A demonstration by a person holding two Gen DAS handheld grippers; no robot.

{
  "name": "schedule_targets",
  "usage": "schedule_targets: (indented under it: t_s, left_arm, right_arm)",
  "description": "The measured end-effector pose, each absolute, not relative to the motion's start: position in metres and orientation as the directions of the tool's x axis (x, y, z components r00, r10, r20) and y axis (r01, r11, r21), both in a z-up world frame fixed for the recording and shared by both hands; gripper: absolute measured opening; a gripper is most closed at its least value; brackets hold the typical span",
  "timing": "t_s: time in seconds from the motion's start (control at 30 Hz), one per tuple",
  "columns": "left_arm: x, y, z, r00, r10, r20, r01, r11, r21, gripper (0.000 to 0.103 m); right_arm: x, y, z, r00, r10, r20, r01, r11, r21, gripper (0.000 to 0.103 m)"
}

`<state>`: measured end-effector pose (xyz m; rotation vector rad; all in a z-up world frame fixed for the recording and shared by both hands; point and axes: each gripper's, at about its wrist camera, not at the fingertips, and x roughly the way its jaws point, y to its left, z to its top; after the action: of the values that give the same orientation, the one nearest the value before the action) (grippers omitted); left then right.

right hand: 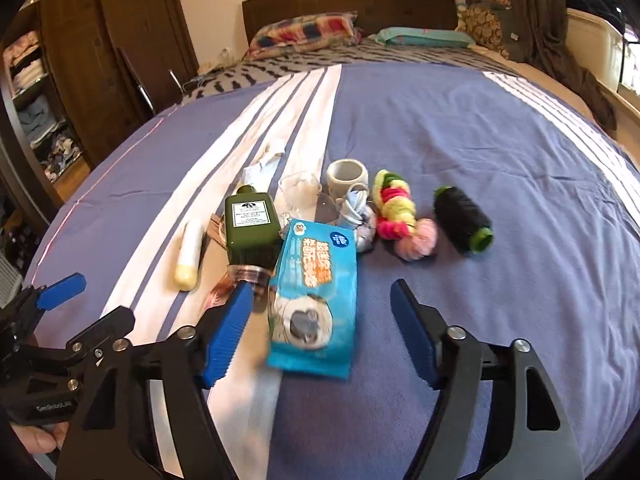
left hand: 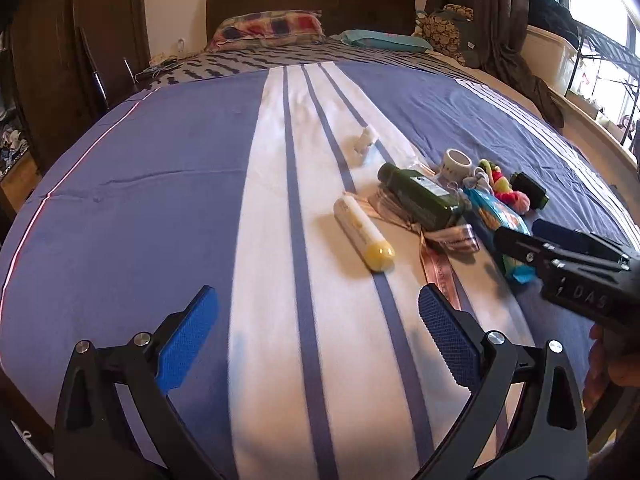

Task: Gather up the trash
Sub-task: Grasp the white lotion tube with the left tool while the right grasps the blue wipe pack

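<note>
Several items lie on the bed: a blue wet-wipes pack [right hand: 314, 300], a dark green bottle [right hand: 251, 226], a cream tube with a yellow cap [right hand: 188, 254], a clear plastic wrapper [right hand: 298, 194], a white paper scrap [right hand: 266, 160], a small white cup [right hand: 346, 176], neon hair ties [right hand: 394, 210] and a black thread spool [right hand: 462, 218]. My right gripper [right hand: 324, 326] is open, its fingers either side of the wipes pack's near end. My left gripper [left hand: 318, 334] is open and empty, above the striped cover, nearer than the cream tube [left hand: 364, 232]. The right gripper also shows in the left wrist view [left hand: 520, 240].
The bed has a blue cover with white stripes [left hand: 160, 184]. Pillows [right hand: 304, 34] and a dark headboard [right hand: 348, 2] are at the far end. A wooden wardrobe [right hand: 92, 60] stands left, and curtains with a window sill [right hand: 592, 48] are on the right.
</note>
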<state>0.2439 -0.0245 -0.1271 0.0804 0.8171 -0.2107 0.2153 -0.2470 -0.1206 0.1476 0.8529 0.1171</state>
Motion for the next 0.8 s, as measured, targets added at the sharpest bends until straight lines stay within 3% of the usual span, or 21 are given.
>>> schedule_targets:
  t_s: [0.1, 0.27, 0.37, 0.5, 0.6, 0.67, 0.8]
  left_arm:
    - [0.261, -0.033, -0.131, 0.655, -0.171, -0.736, 0.229, 0.973, -0.022, 0.094]
    - [0.285, -0.043, -0.138, 0.637, -0.178, -0.750, 0.235, 0.972, -0.031, 0.087]
    - [0.299, -0.046, -0.147, 0.614, -0.181, -0.768, 0.228, 0.973, -0.047, 0.074]
    - [0.311, -0.048, -0.154, 0.595, -0.189, -0.781, 0.224, 0.972, -0.066, 0.063]
    - [0.313, -0.055, -0.154, 0.587, -0.189, -0.787, 0.236, 0.970, -0.057, 0.041]
    - [0.313, -0.056, -0.154, 0.581, -0.184, -0.793, 0.234, 0.971, -0.054, 0.020]
    - [0.307, -0.056, -0.154, 0.580, -0.176, -0.796, 0.230, 0.972, -0.047, 0.019]
  right_arm:
    - [0.221, -0.244, -0.126, 0.640, 0.163, -0.751, -0.050, 0.984, 0.171, 0.044]
    - [0.213, -0.253, -0.125, 0.667, 0.189, -0.721, -0.065, 0.978, 0.196, 0.039]
    - [0.207, -0.263, -0.123, 0.684, 0.171, -0.709, -0.049, 0.981, 0.190, 0.037]
    - [0.200, -0.268, -0.121, 0.687, 0.165, -0.708, -0.052, 0.983, 0.179, 0.032]
    - [0.194, -0.269, -0.118, 0.696, 0.155, -0.701, -0.054, 0.985, 0.164, 0.031]
    - [0.190, -0.271, -0.116, 0.701, 0.160, -0.695, -0.053, 0.983, 0.173, 0.031]
    - [0.181, -0.272, -0.110, 0.710, 0.166, -0.684, -0.054, 0.982, 0.183, 0.031]
